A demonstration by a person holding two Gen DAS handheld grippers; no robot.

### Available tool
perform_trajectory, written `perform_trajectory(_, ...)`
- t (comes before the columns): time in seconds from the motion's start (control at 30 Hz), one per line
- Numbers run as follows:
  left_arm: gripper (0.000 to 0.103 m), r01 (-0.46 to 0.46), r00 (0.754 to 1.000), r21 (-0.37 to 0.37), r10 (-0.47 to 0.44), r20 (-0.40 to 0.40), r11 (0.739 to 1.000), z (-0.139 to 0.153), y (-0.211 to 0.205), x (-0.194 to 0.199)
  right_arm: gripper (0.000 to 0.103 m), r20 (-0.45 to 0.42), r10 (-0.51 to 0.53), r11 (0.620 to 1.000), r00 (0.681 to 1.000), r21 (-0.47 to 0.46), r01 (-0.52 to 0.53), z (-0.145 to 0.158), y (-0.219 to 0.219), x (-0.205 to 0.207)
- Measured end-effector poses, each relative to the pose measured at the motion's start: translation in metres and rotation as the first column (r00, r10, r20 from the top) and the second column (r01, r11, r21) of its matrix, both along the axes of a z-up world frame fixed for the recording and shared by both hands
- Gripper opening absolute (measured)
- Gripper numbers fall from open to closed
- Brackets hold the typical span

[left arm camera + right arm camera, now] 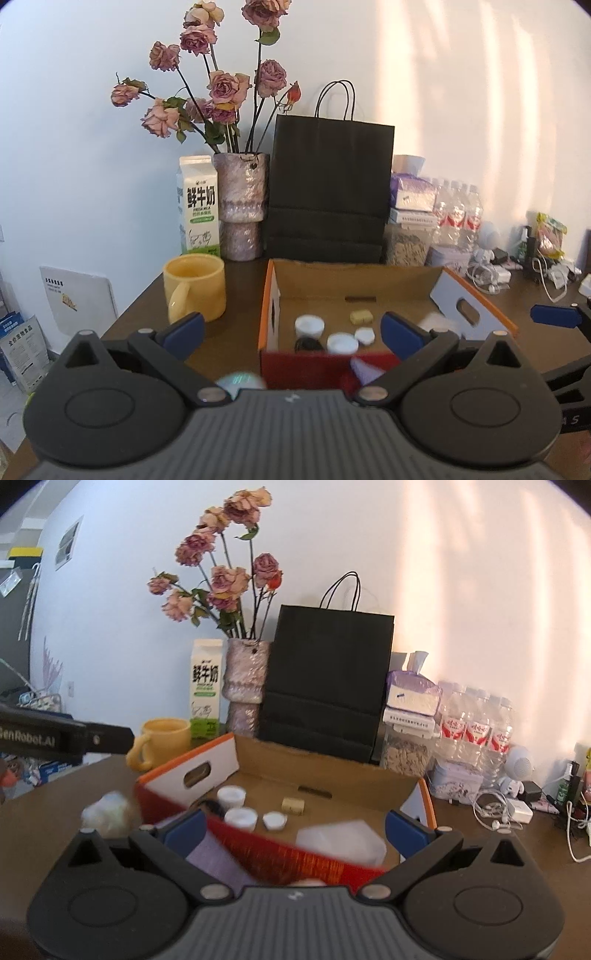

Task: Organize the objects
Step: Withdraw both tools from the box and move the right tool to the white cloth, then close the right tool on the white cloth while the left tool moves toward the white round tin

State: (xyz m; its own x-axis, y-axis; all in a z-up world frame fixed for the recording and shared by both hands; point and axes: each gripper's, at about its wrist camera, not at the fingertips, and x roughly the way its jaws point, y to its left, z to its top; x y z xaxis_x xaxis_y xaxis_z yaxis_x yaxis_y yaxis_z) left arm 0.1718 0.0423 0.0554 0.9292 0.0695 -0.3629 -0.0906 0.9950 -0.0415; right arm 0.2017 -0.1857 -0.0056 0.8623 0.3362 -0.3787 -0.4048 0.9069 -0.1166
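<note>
An open cardboard box (354,291) with orange edges and a red front stands on the brown table; it also shows in the right wrist view (325,775). Inside lie white caps (309,325) (241,818), a small yellow block (361,316) (293,805), a dark item (308,344) and a clear white piece (340,840). My left gripper (293,332) is open and empty before the box's front wall. My right gripper (295,830) is open and empty over the box's front edge. A shiny crumpled ball (107,812) lies left of the box.
A yellow mug (195,291) stands left of the box. Behind it are a milk carton (198,206), a vase of dried roses (242,206) and a black paper bag (328,192). Water bottles (476,723), chargers and cables (509,808) crowd the right.
</note>
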Motion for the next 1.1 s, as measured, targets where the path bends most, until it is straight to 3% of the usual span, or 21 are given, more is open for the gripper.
perform_trajectory(0.53,0.103,0.002,0.985,0.023,0.002,-0.175,1.0,-0.053,0.016,-0.107,0.103,-0.161,0.025,0.999,0.987,-0.017,-0.029,-0.05,-0.033,-0.099)
perform_trajectory(1.1,0.103,0.003,0.977,-0.016,-0.006,-0.212,1.0,-0.059,0.025,-0.161,0.103,-0.304,0.23,0.971,0.925,0.01,-0.238,-0.074,-0.002,-0.137)
